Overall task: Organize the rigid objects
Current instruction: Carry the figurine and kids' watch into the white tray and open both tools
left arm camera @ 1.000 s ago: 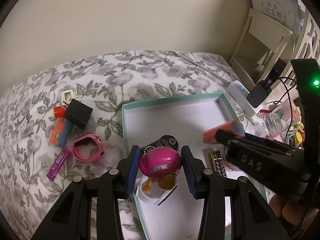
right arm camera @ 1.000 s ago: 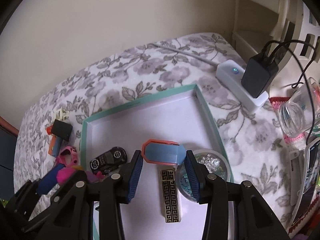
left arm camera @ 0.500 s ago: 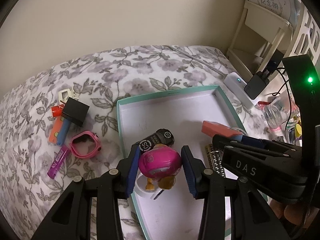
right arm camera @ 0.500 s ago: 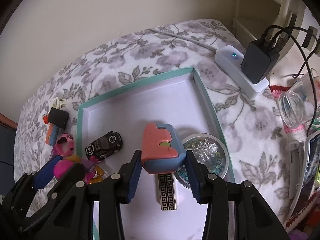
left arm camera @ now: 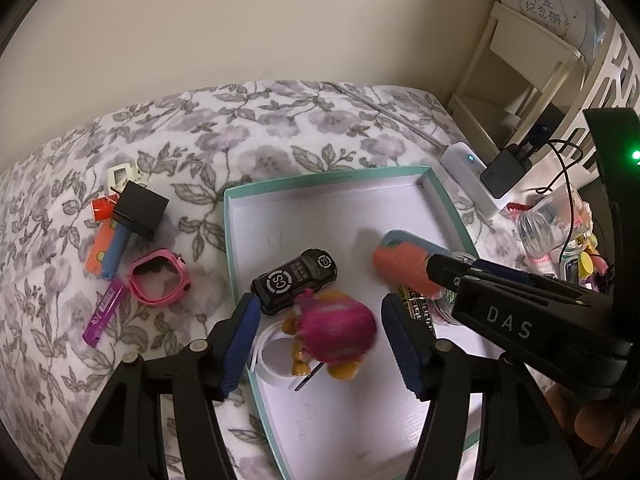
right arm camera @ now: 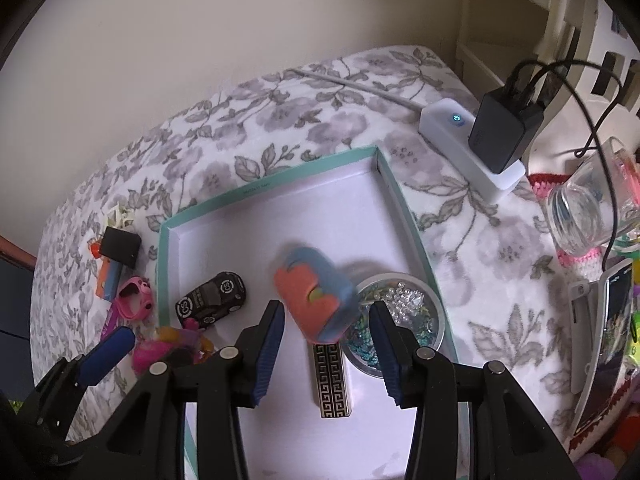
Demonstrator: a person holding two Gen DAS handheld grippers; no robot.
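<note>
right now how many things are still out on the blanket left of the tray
About 6: white clip, red piece, black cube, orange-blue block, pink watch, purple tube. Some overlap, so more may be hidden.

Soft, dim indoor light falls evenly, casting faint shadows inside the teal-rimmed box (left arm camera: 448, 204). Both fisheye views bow hard at the rim, with black vignetting from ten to two o'clock. The pink toy figure (left arm camera: 340, 332) and the orange-and-blue case (right arm camera: 316, 300) smear with motion blur (everything else stays sharp).

Floral bedspread (left arm camera: 256, 132), grey-lilac blooms on white. White power strip (right arm camera: 472, 148) at its far right corner, lamp lit, black charger (right arm camera: 505, 128) plugged in, black cables trailing. Clear glass jar (right arm camera: 584, 216) alongside. Cream shelf unit (left arm camera: 524, 60) behind.
</note>
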